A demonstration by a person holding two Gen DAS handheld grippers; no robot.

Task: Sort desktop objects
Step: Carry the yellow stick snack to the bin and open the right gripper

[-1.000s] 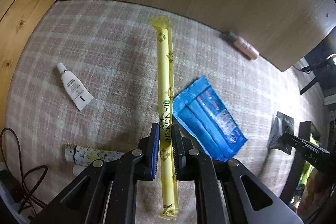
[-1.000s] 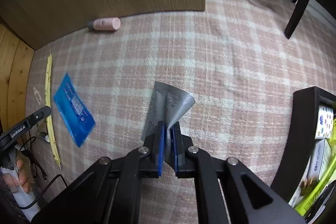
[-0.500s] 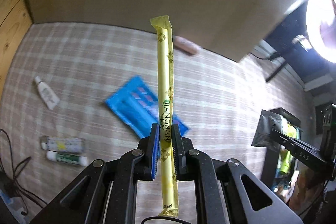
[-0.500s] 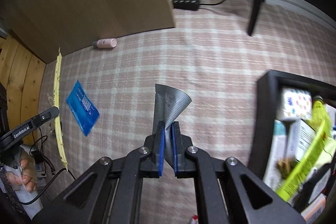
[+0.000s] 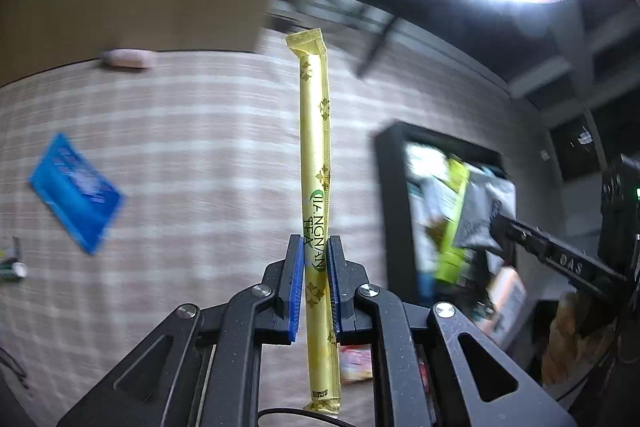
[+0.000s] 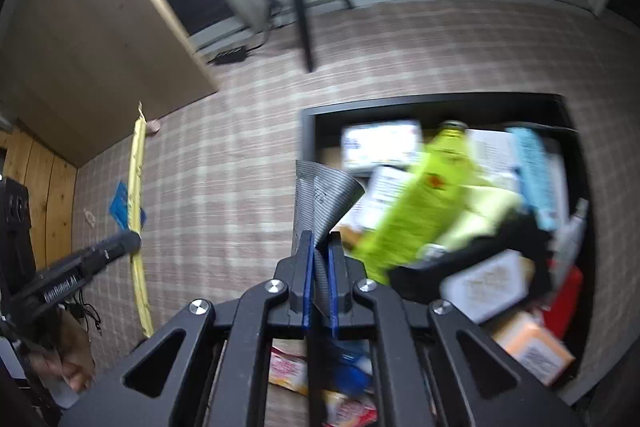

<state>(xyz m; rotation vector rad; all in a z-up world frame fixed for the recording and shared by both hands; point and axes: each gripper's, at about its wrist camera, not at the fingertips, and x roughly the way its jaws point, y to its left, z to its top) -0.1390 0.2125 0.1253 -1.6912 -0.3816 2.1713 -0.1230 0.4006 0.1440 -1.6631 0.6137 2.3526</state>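
Observation:
My left gripper (image 5: 314, 247) is shut on a long yellow tea stick (image 5: 315, 155), which stands up between the blue pads, high above the checked cloth. My right gripper (image 6: 320, 245) is shut on a curled grey sachet (image 6: 326, 193). The sachet hangs at the left rim of a black bin (image 6: 306, 131) packed with packets and a lime-green bag (image 6: 420, 203). In the left wrist view the same black bin (image 5: 386, 195) lies to the right, with the grey sachet (image 5: 480, 219) and the right gripper over it. The right wrist view shows the tea stick (image 6: 136, 195) far left in the left gripper.
A blue packet (image 5: 76, 191) and a pink tube (image 5: 126, 59) lie on the checked cloth (image 5: 200, 147), with small tubes (image 5: 12, 267) at the left edge. A wooden panel (image 6: 80, 39) stands behind. Bright light glares at the top. Loose snack packets (image 6: 288, 367) lie below my right gripper.
Both grippers have risen and swung to the right with their loads. The black bin has come into full view under the right gripper, and the blue packet has slid far left.

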